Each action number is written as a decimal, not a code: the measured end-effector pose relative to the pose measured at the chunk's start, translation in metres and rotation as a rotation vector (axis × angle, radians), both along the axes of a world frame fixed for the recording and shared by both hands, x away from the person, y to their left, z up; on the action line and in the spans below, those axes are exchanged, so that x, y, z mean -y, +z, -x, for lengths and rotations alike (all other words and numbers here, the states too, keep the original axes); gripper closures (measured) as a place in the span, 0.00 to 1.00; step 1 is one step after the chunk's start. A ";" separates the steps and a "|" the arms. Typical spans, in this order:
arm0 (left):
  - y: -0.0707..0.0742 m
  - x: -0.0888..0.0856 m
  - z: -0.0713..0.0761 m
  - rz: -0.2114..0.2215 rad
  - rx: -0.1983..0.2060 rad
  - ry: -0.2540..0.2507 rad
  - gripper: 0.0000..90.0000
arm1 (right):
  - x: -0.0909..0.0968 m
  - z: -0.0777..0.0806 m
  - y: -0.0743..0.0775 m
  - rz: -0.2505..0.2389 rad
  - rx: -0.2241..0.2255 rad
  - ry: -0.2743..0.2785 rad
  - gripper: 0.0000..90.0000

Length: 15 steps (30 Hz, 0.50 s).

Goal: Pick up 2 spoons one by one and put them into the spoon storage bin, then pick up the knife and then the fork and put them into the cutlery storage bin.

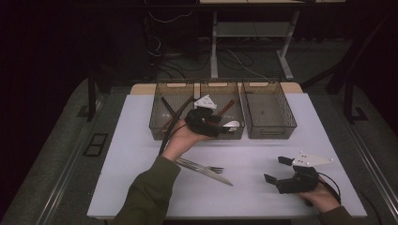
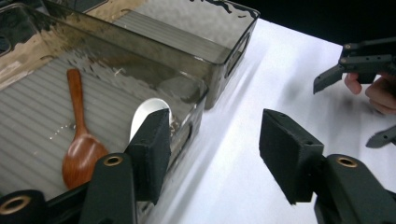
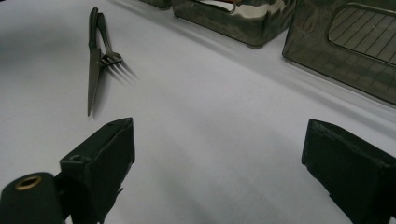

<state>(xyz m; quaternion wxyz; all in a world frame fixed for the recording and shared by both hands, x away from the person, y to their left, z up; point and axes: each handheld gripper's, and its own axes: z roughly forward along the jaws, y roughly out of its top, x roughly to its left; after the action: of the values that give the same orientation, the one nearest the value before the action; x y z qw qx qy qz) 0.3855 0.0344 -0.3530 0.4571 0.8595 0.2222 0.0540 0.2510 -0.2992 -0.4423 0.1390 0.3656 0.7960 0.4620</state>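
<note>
My left gripper [image 1: 212, 125] hangs over the front edge of the middle smoked bin [image 1: 233, 135], with a hand beneath it. Its jaws [image 2: 215, 154] stand open with nothing between them. Inside that bin lie a white spoon [image 2: 148, 111] and a wooden spoon [image 2: 79, 149]. My right gripper [image 1: 276, 169] rests low at the table's front right, open and empty [image 3: 217, 158]. A knife [image 1: 211, 173] and a fork [image 1: 202, 165] lie together on the white table [image 1: 141, 187] between the two hands. In the right gripper view the knife [image 3: 93, 70] and fork [image 3: 109, 53] sit ahead to the left.
Three smoked bins stand in a row at the table's back: the left bin [image 1: 157, 127] holds long dark sticks, the right bin [image 1: 271, 132] looks bare inside. A table frame and cables [image 1: 234, 56] stand on the floor beyond. The right gripper [image 2: 364, 60] shows far off in the left gripper view.
</note>
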 end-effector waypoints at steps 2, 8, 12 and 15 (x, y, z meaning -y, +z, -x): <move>-0.003 -0.005 0.006 0.006 0.001 0.003 0.45 | 0.000 0.000 0.000 -0.001 -0.002 -0.001 0.10; -0.012 -0.021 0.023 0.015 0.006 0.028 0.39 | 0.000 0.000 0.000 -0.003 -0.007 -0.005 0.10; -0.019 -0.033 0.032 0.027 0.003 0.051 0.39 | 0.001 0.000 0.000 -0.011 -0.018 -0.009 0.10; -0.024 -0.044 0.040 0.026 0.004 0.064 0.43 | 0.002 -0.001 -0.001 -0.014 -0.022 -0.015 0.10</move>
<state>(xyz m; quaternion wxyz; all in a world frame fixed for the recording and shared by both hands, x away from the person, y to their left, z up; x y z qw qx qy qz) 0.3458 0.0782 -0.3775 0.4666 0.8459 0.2493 0.0672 0.2517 -0.3010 -0.4430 0.1310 0.3777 0.7915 0.4622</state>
